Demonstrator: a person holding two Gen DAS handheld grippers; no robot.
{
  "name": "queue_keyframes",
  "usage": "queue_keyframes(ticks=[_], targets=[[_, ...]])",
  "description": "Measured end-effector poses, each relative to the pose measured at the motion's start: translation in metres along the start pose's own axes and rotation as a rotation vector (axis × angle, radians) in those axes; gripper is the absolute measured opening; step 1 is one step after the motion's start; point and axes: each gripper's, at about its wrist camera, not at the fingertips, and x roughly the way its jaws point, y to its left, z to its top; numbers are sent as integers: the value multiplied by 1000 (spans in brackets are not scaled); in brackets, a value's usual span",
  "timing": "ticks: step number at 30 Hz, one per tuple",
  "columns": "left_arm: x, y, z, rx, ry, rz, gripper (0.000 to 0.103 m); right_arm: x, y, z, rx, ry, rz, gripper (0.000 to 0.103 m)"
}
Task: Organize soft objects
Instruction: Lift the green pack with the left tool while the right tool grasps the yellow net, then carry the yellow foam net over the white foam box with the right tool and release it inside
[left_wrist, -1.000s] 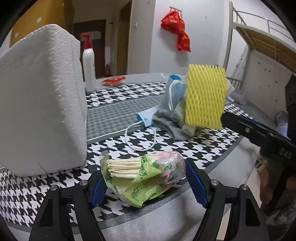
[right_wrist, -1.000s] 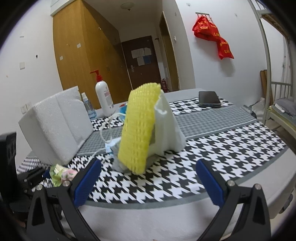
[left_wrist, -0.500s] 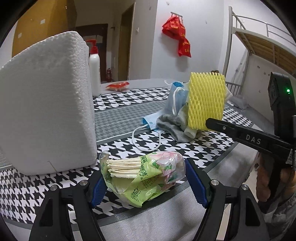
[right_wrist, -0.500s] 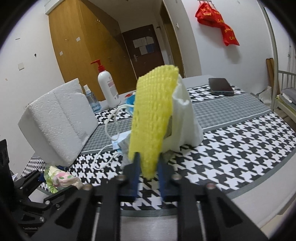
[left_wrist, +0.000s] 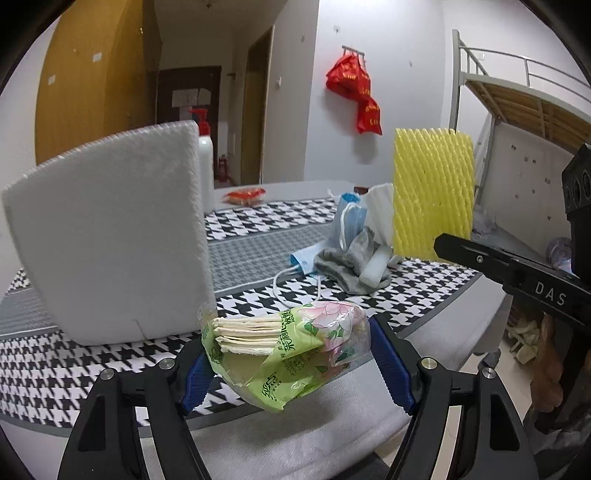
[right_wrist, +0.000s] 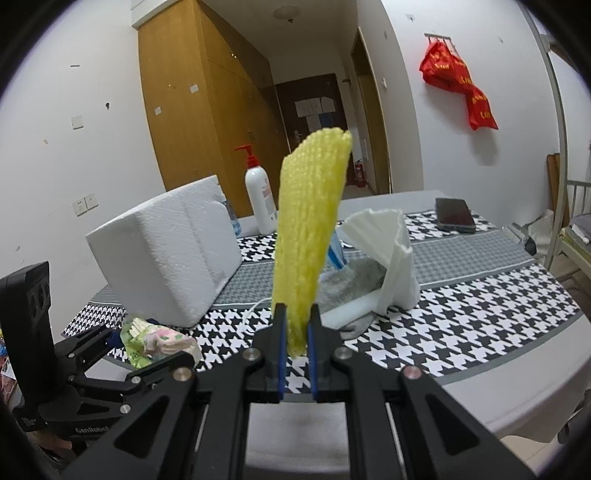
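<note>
Yellow foam netting is standing upright between the two blue pads of the right gripper, which have just been closing and are now pinching its lower end. Seen from the left wrist, the netting is hanging clear above the table, with the right gripper reaching in from the right edge.

Clamped between the blue pads of the left gripper is a green tissue pack. Its jaws are standing fairly wide, pressing on both ends of the pack, and cream tissues are showing at its torn left end. From the right wrist, the pack is sitting at lower left inside the left gripper.

A black-and-white houndstooth cloth is covering the table. On it, just behind the pack, a big white foam block is standing. Farther back, near the middle, a small heap is lying: a blue mask with white loops, a grey sock and a folded white foam sheet, all touching one another. A white pump bottle with a red top is standing behind the block. A dark phone is lying well apart at the far right of the table. A red bag is hanging on the wall.
</note>
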Motion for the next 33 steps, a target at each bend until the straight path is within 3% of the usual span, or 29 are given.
queue_keyframes(ticks=[17, 33], targets=[[-46, 9, 3, -10, -90, 72, 78, -17, 25, 5, -62, -37, 26, 12], [-79, 34, 27, -24, -169, 194, 78, -15, 57, 23, -119, -55, 90, 12]])
